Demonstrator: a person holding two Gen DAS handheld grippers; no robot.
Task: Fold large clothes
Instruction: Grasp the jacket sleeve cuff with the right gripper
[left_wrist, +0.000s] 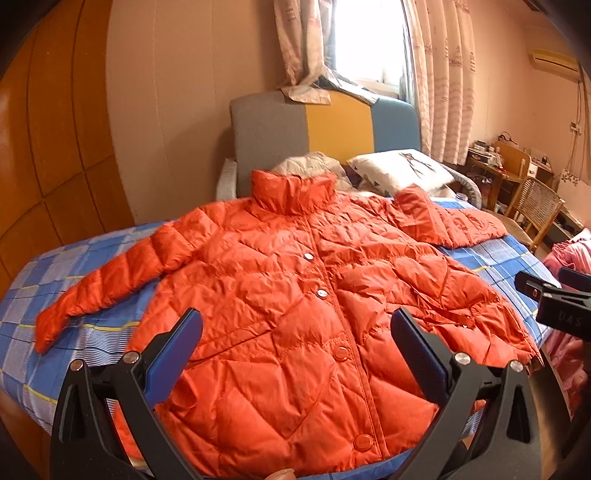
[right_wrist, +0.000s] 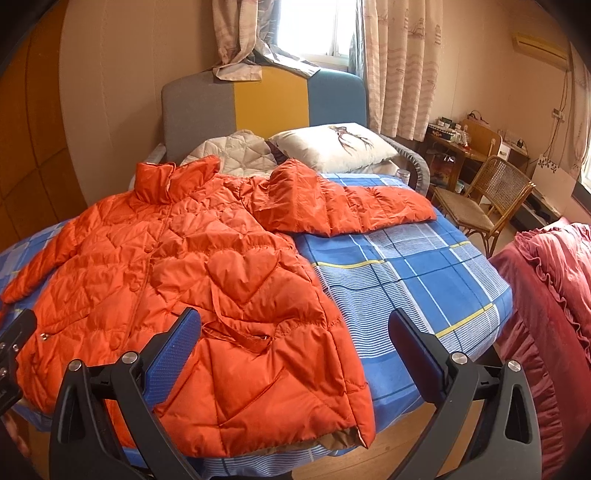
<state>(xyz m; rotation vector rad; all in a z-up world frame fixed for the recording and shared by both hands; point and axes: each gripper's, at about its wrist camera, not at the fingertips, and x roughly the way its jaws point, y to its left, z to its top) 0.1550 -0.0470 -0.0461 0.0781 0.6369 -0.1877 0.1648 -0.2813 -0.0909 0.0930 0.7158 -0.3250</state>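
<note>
An orange quilted puffer jacket (left_wrist: 295, 295) lies front-up and buttoned on a bed, collar toward the headboard, both sleeves spread out. It also shows in the right wrist view (right_wrist: 207, 273). My left gripper (left_wrist: 295, 339) is open and empty, hovering above the jacket's lower front. My right gripper (right_wrist: 293, 343) is open and empty above the jacket's right hem edge. The right gripper shows in the left wrist view (left_wrist: 554, 299) at the right edge.
The bed has a blue checked sheet (right_wrist: 406, 273), a white pillow (right_wrist: 336, 147) and a folded white quilt (right_wrist: 229, 151) by the headboard (right_wrist: 258, 103). A wicker chair (right_wrist: 484, 195) and desk stand right. A red ruffled blanket (right_wrist: 546, 295) lies at the far right.
</note>
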